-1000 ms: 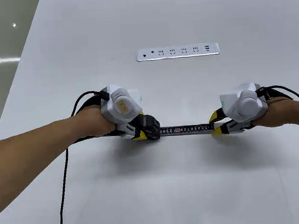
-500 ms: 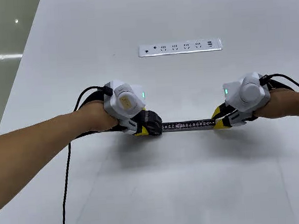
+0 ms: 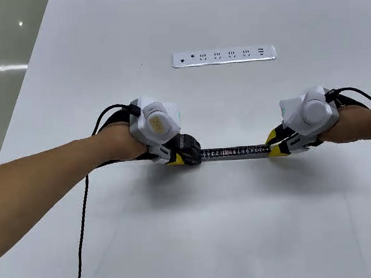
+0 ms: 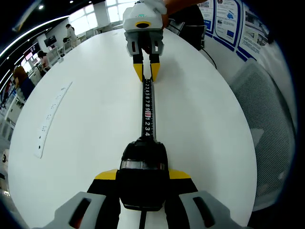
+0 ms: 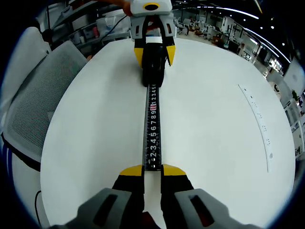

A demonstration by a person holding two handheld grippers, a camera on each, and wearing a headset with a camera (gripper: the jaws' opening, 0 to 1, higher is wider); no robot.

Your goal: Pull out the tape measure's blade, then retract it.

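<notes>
The black tape measure [image 3: 186, 153] lay on the white table [image 3: 197, 233], clamped in the left gripper [image 4: 143, 175]; its numbered blade [image 3: 233, 152] stretched flat to the right gripper [image 5: 152, 171], whose jaws pinched its tip.

1. My left gripper [image 4: 143, 174] clamps the black tape measure [image 4: 143, 164] between its jaws.
2. The blade [image 4: 147, 107] runs straight ahead of me over the white table [image 4: 95, 100].
3. At its far end, my right gripper [image 4: 147, 71] pinches it.

Bright overhead light, soft shadows, fisheye-warped edges.
</notes>
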